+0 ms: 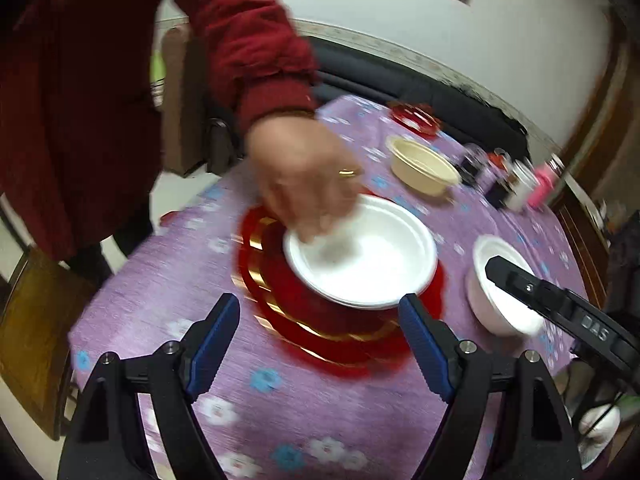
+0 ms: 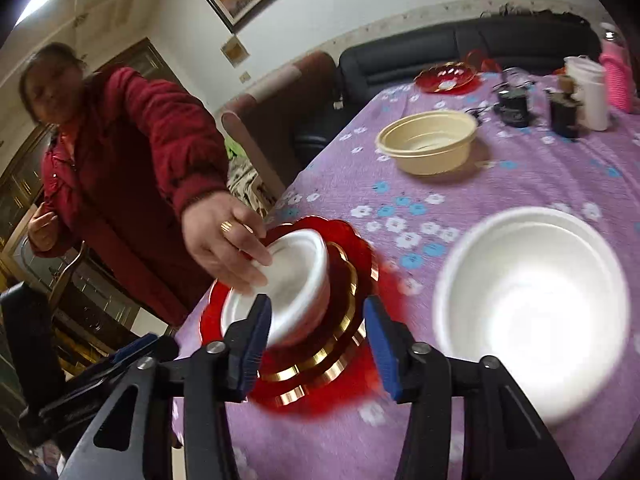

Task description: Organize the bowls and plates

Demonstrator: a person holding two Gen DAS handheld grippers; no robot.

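Note:
A stack of red plates with gold rims (image 1: 304, 320) (image 2: 320, 364) lies on the purple flowered tablecloth. A white foam bowl (image 1: 368, 256) (image 2: 288, 280) sits on the stack, and another person's hand (image 1: 304, 176) (image 2: 224, 244) grips its rim. A second white foam bowl (image 1: 496, 288) (image 2: 532, 308) stands to the right. A cream bowl (image 1: 424, 168) (image 2: 428, 140) stands farther back. My left gripper (image 1: 320, 340) is open and empty, just in front of the plate stack. My right gripper (image 2: 316, 344) is open and empty above the stack; it also shows in the left wrist view (image 1: 560, 308).
A person in a red jacket (image 2: 132, 152) stands at the table's left side. A small red dish (image 1: 416, 118) (image 2: 448, 76), dark jars (image 2: 516, 104), a white cup (image 2: 590, 92) and a pink bottle (image 2: 616, 80) stand at the far end. A dark sofa (image 2: 460, 48) lies behind.

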